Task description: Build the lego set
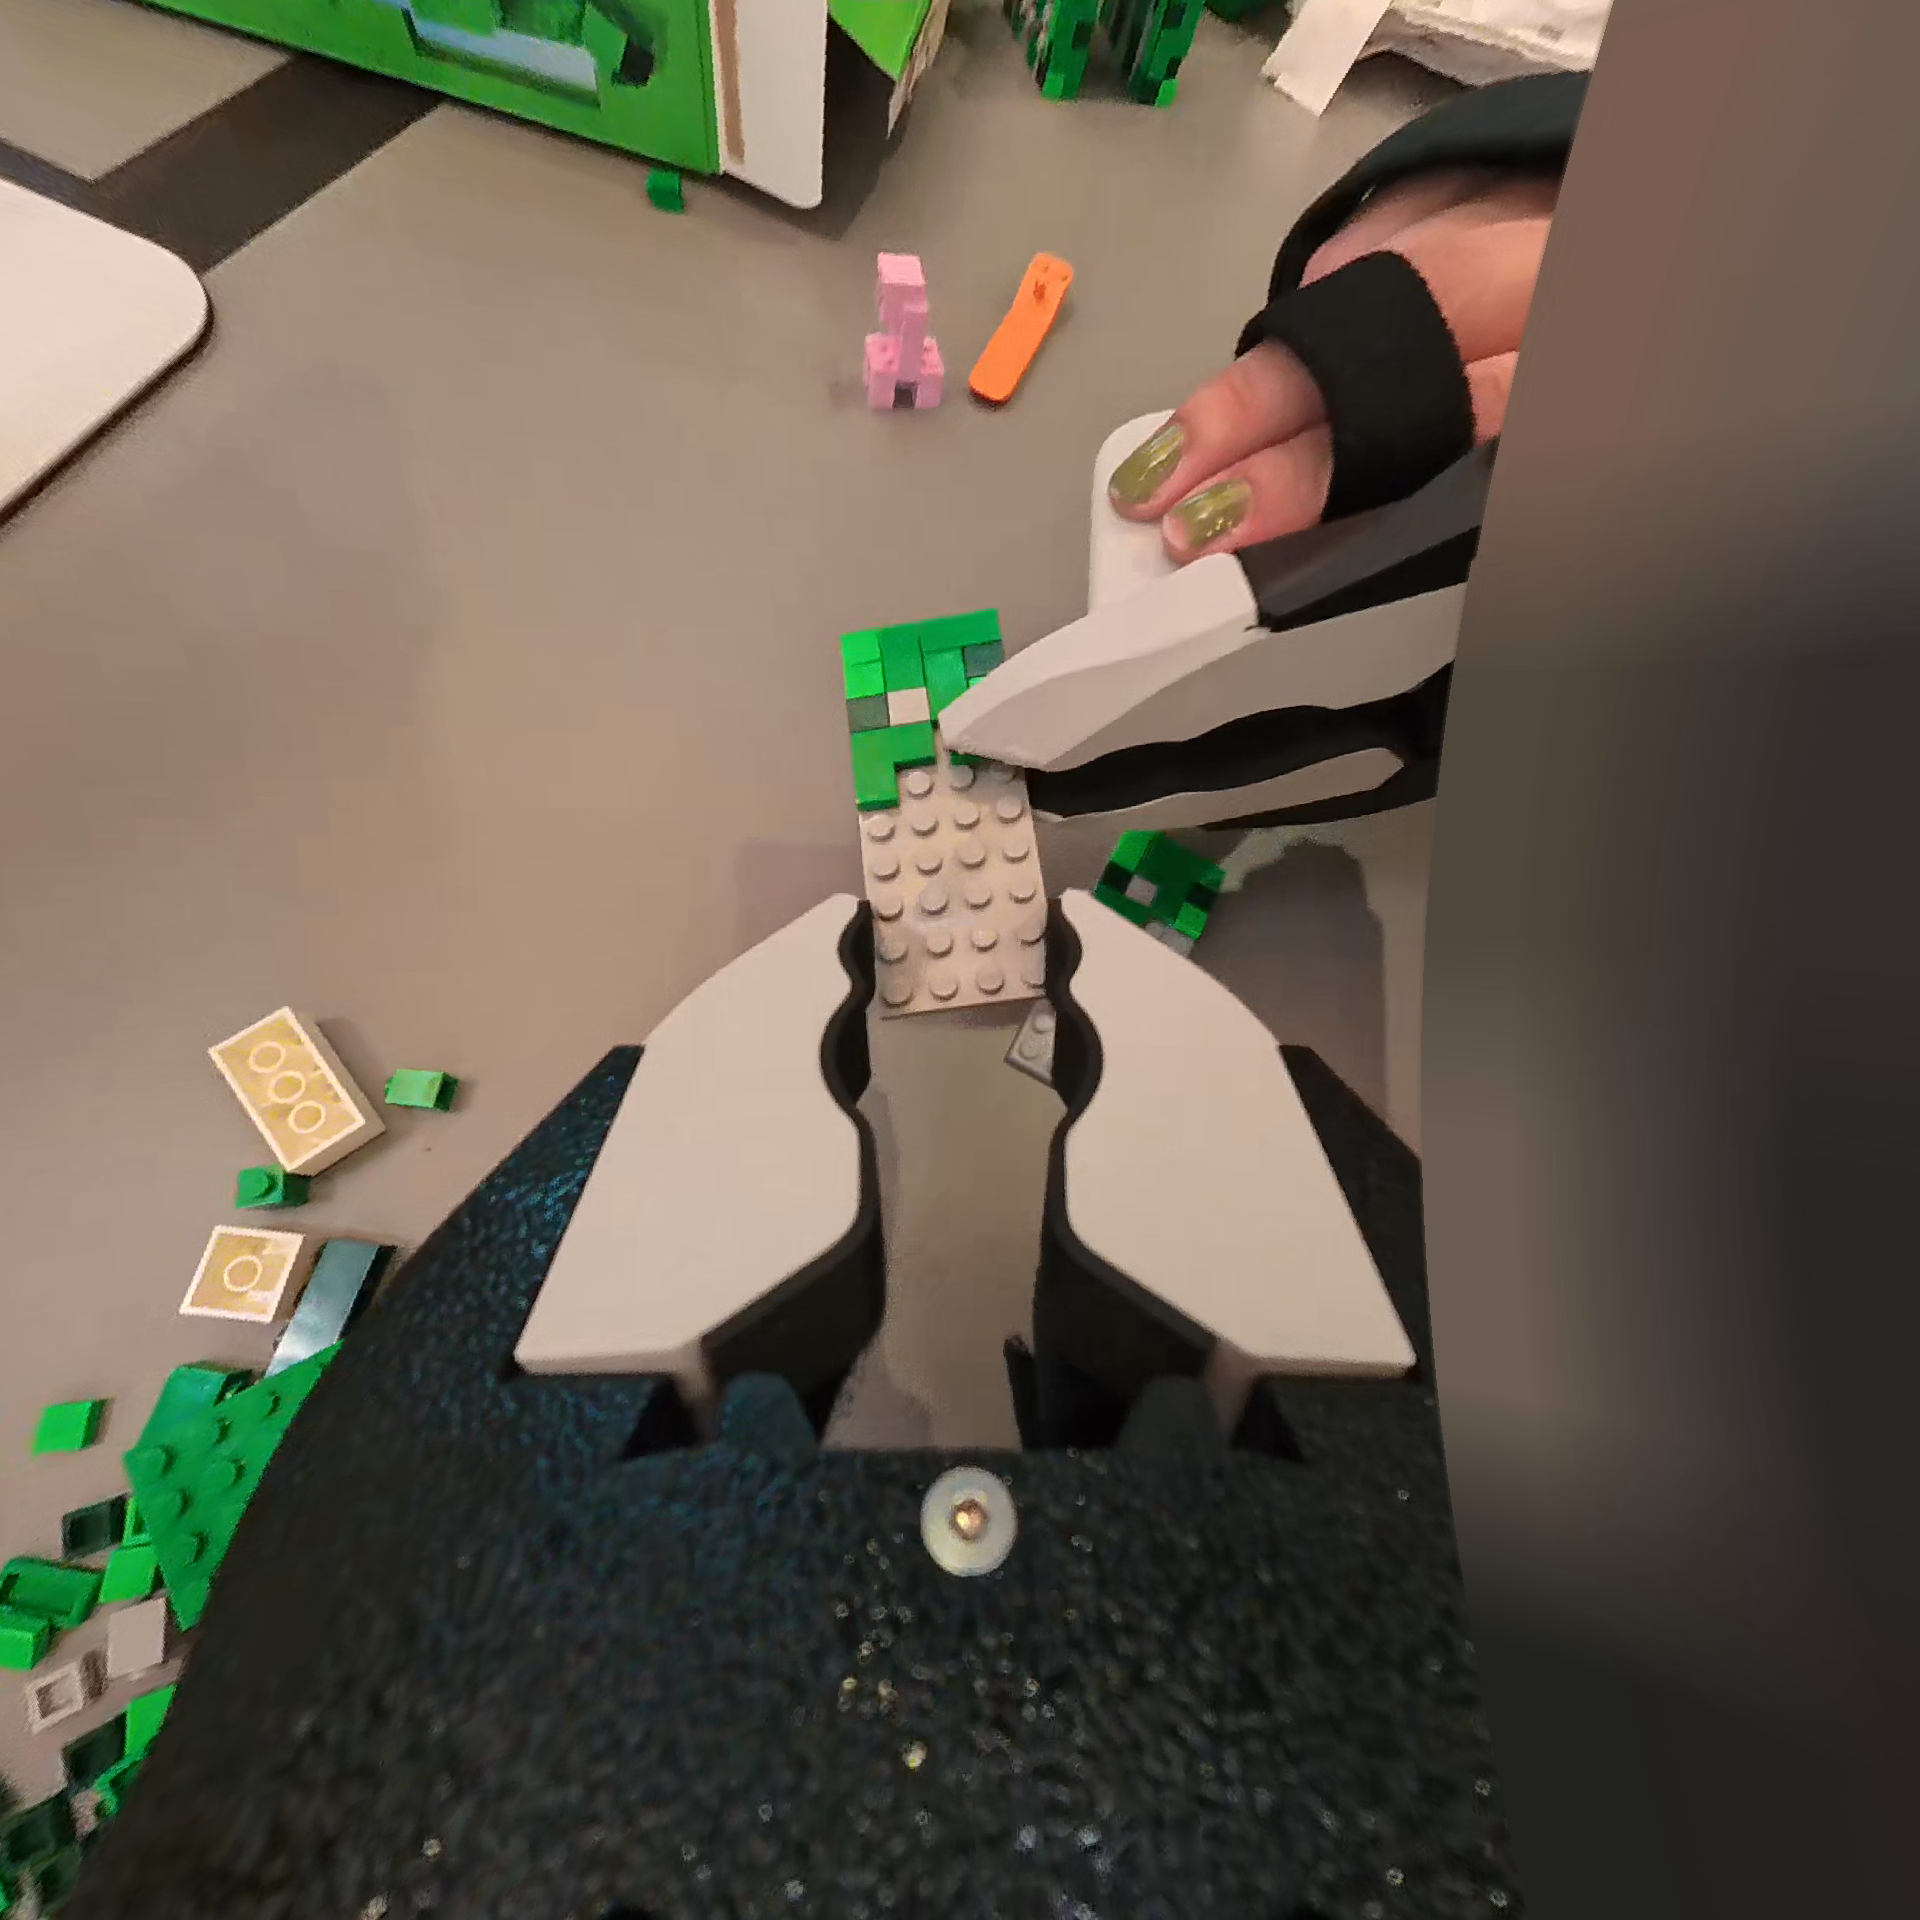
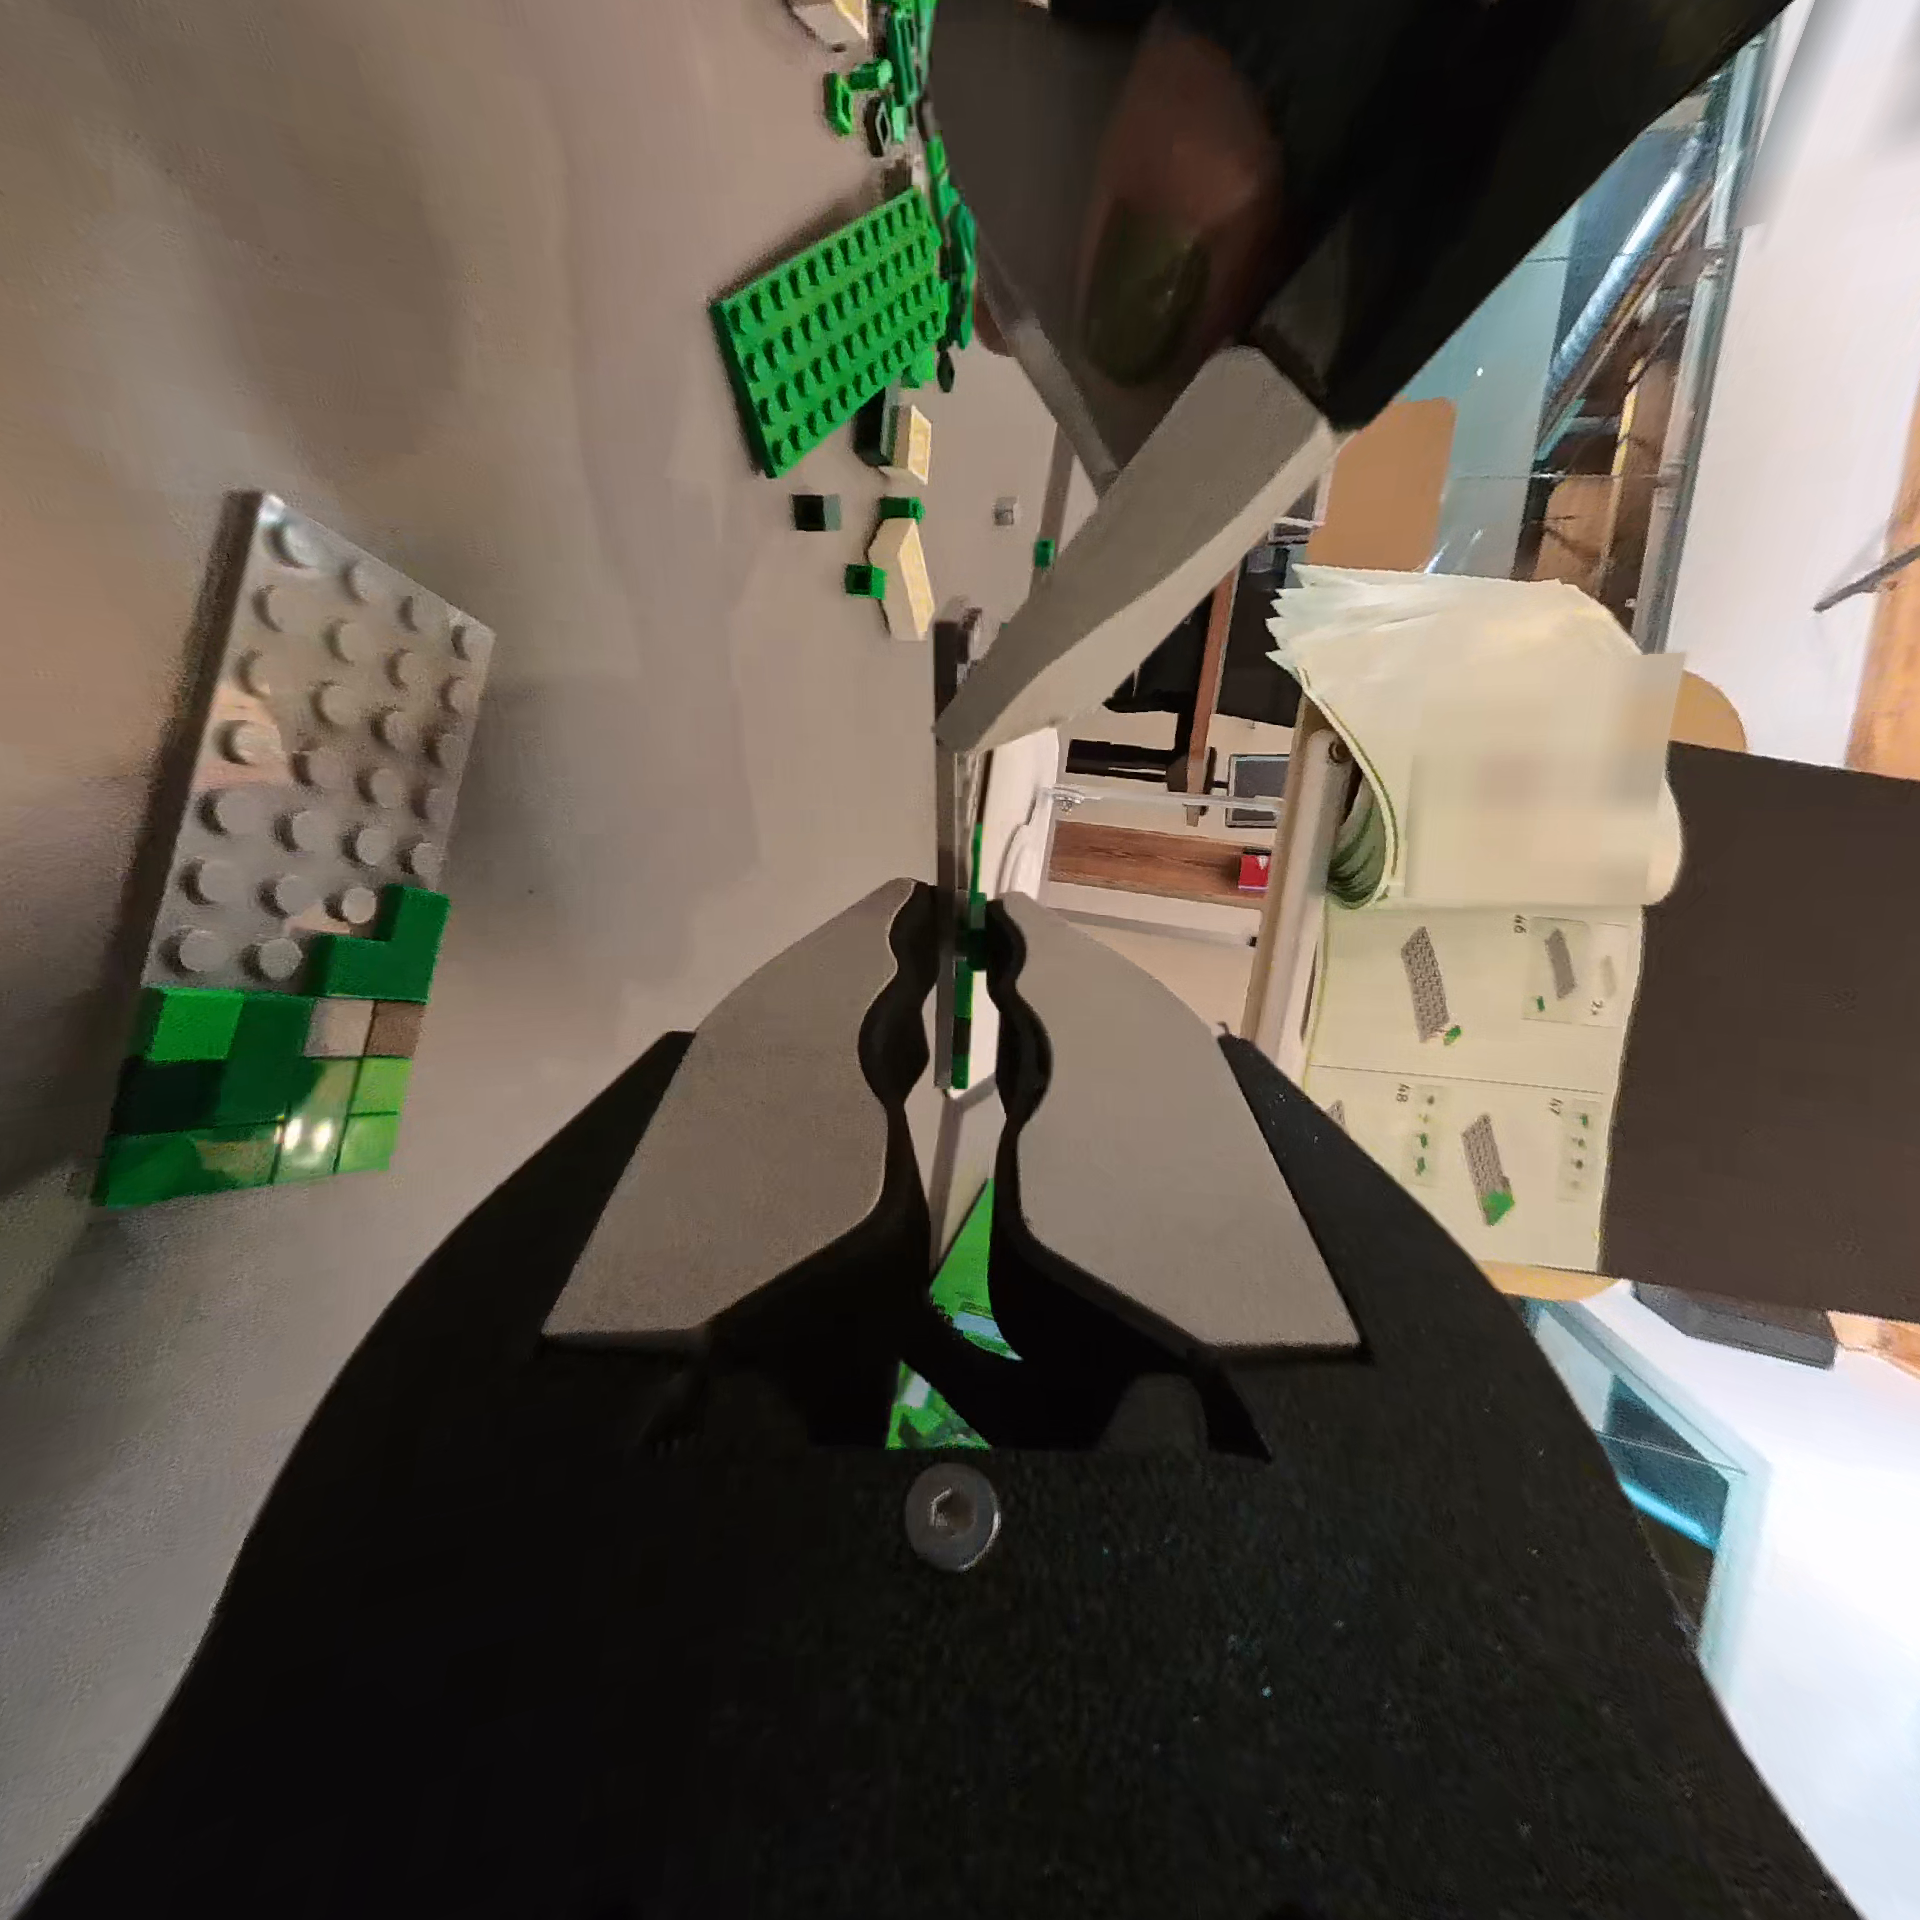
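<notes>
A grey studded plate (image 1: 956, 883) has green tiles (image 1: 914, 675) covering its far end. My left gripper (image 1: 961, 914) is shut across the width of its near end and holds it off the table. My right gripper (image 1: 966, 748) comes in from the right. It pinches the plate from above and below, at the edge of the tiles. In the right wrist view the plate (image 2: 948, 810) is edge-on between the right gripper's (image 2: 954, 909) narrow jaws, with a green tile (image 2: 977, 935) on one face. A left gripper finger (image 2: 1122, 582) reaches it from above.
A second grey plate with green tiles (image 2: 312, 769) lies on the table. There is a large green plate (image 2: 831, 332), loose green pieces (image 1: 156, 1507), tan bricks (image 1: 296, 1086), a pink figure (image 1: 902, 332) and an orange separator (image 1: 1023, 327). A green box (image 1: 520, 73) and an open booklet (image 2: 1475, 935) are nearby.
</notes>
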Available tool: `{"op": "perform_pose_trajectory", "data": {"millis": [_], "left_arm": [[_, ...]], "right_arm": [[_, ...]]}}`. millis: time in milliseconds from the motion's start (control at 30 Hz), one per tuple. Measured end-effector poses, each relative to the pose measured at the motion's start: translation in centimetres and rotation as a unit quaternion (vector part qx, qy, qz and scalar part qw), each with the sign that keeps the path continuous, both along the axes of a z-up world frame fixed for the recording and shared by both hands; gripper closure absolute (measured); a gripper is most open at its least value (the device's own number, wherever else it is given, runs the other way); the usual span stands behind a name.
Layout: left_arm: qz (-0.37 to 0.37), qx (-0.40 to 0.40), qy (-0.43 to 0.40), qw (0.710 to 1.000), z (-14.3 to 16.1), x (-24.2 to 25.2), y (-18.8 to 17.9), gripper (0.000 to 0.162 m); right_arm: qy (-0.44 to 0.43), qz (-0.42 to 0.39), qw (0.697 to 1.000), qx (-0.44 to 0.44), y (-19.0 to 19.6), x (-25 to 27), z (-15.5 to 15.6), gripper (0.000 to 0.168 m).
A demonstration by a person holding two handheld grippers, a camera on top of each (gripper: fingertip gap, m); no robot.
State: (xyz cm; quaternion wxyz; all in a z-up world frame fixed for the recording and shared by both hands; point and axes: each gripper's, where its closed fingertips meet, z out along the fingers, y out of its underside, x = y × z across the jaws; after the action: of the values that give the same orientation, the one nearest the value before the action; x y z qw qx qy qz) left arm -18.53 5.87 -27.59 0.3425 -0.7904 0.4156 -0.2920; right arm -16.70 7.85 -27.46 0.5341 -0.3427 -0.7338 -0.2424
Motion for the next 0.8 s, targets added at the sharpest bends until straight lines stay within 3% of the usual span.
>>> {"op": "perform_pose_trajectory", "data": {"millis": [33, 67, 200, 300, 467, 533, 733, 800], "left_arm": [[-0.001, 0.003, 0.000, 1.000, 0.2, 0.0, -0.1, 0.131], [-0.001, 0.004, 0.000, 1.000, 0.2, 0.1, -0.1, 0.131], [-0.023, 0.033, -0.002, 0.999, 0.6, 0.6, -0.5, 0.162], [-0.028, 0.052, 0.018, 0.998, 0.3, 0.8, -0.6, 0.162], [-0.022, 0.077, 0.027, 0.996, -0.1, 0.1, 0.6, 0.113], [-0.049, 0.125, 0.030, 0.991, 0.0, 0.2, 0.8, 0.111], [-0.151, 0.371, 0.098, 0.911, -0.2, 1.8, -0.7, 0.152], [-0.150, 0.445, 0.121, 0.874, 0.3, 1.9, -0.8, 0.157]], "right_arm": [[0.005, 0.000, 1.000, -0.005, -0.1, 0.1, 0.1, 0.160], [0.009, 0.001, 1.000, -0.013, -0.2, 0.1, 0.1, 0.160], [0.016, -0.013, 0.998, -0.058, -0.2, 0.3, -0.6, 0.161], [0.014, -0.010, 0.999, -0.041, -0.2, 0.3, -0.6, 0.160], [0.028, -0.021, 0.997, -0.069, 0.2, 1.0, -1.2, 0.160], [0.052, -0.021, 0.994, -0.095, 0.3, 1.4, -1.2, 0.160], [0.103, 0.035, 0.974, -0.198, -1.6, 0.9, -0.6, 0.161], [0.102, 0.040, 0.974, -0.200, -1.9, 0.9, -0.5, 0.160]]}}
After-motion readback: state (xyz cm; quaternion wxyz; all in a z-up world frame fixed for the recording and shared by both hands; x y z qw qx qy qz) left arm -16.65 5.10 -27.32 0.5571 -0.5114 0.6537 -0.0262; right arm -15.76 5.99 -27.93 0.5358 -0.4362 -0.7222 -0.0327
